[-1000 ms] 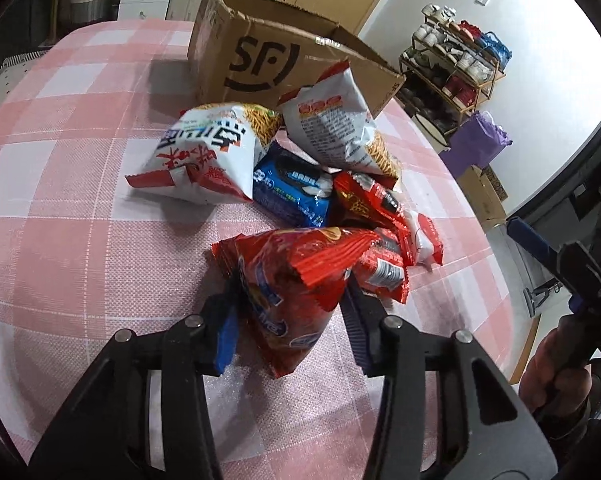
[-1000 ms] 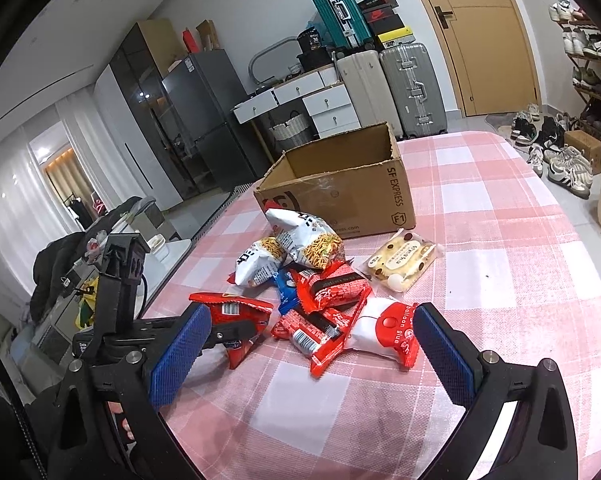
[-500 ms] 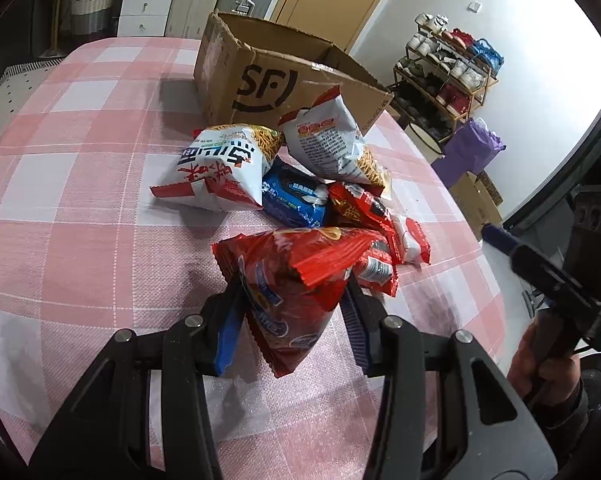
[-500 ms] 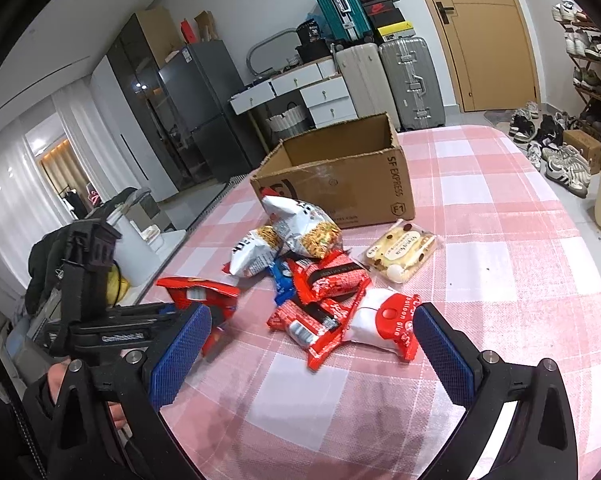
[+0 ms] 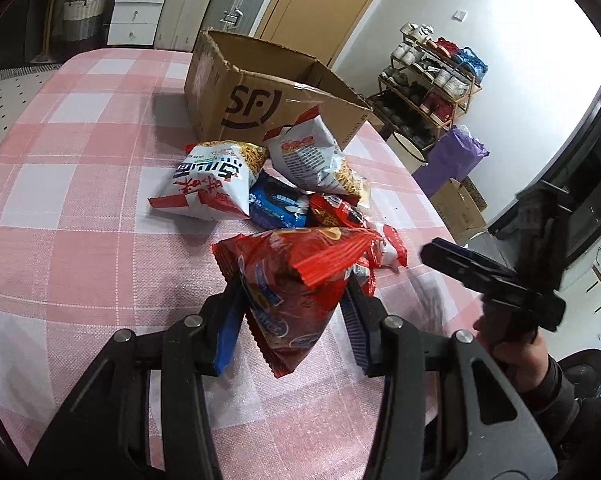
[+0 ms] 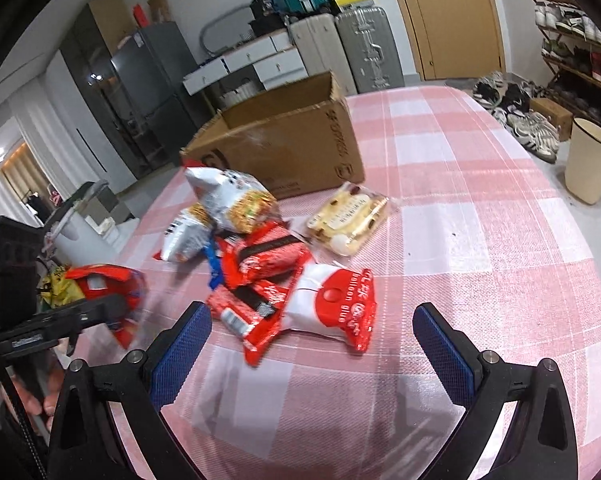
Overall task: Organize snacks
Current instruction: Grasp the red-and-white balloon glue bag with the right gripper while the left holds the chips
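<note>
Red snack bag (image 5: 296,280), pink-checked tablecloth (image 5: 80,200)

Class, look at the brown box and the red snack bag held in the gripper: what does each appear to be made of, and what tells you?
Brown open-topped box: corrugated cardboard, matte; frayed top edge, printed logo.
Red crinkled snack bag: probably thin plastic film, glossy; creases catch light, crimped seal. The left hand-held gripper pinches it.

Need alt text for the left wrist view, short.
The left gripper is shut on a red snack bag above a pink checked tablecloth. Beyond it lie more snack packets beside an open cardboard box; the right gripper shows at right.
</note>
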{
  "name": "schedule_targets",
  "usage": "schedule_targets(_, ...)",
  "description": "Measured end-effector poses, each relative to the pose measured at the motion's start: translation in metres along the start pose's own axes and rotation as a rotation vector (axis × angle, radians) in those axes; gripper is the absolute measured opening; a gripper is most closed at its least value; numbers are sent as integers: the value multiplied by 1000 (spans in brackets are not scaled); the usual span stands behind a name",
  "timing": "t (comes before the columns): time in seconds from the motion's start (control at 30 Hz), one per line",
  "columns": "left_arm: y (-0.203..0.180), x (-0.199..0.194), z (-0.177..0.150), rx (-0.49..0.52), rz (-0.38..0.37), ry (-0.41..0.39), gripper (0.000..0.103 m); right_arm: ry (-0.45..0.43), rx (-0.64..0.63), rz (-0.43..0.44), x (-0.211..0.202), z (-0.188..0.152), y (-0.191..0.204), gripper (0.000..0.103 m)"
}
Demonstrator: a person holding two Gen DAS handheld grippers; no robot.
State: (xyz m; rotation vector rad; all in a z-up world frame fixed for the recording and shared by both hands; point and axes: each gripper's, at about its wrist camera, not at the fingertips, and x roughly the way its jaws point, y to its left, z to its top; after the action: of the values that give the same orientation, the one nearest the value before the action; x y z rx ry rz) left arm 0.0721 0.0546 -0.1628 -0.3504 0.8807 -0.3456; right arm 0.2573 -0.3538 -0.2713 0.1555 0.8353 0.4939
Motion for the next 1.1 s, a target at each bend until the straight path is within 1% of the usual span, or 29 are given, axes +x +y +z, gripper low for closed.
schedule_targets(0.23, 3, -7, 0, -8, -12, -6, 43, 49, 49, -23, 26, 5, -9, 102)
schedule_targets(0.4, 9, -9, 1, -23, -13, -8, 43, 53, 73, -42, 38, 9, -11, 101)
schedule_targets(0.43, 9, -9, 1, -26, -14, -9, 43, 58, 80, -53, 41, 10, -12, 96)
schedule_targets(0.47, 10, -10, 0, -28, -15, -8, 43, 67, 90, -51, 44, 11, -14, 87)
schedule_targets(0.53, 10, -10, 0, -28, -16, -6, 43, 79, 96, -48, 49, 12, -15, 81)
schedule_targets(0.73, 14, -10, 0, -44, -21, -15, 43, 84, 79, -65, 54, 14, -11, 80)
schedule_targets(0.87, 16, -15, -2, -54, -28, -24, 43, 95, 42, -95, 58, 14, -5, 73)
schedule_targets(0.93, 16, -18, -3, -51, -31, -30, 43, 103, 11, -119, 59, 13, -1, 71)
schedule_targets(1.0, 17, -22, -3, -56, -33, -41, 43, 108, -25, -141, 60, 11, 4, 67)
schedule_targets(1.03, 19, -23, -3, -61, -38, -44, 43, 111, -32, -145, 60, 11, 5, 62)
schedule_targets(1.1, 20, -26, -3, -66, -36, -47, 43, 109, -31, -119, 59, 10, 2, 56)
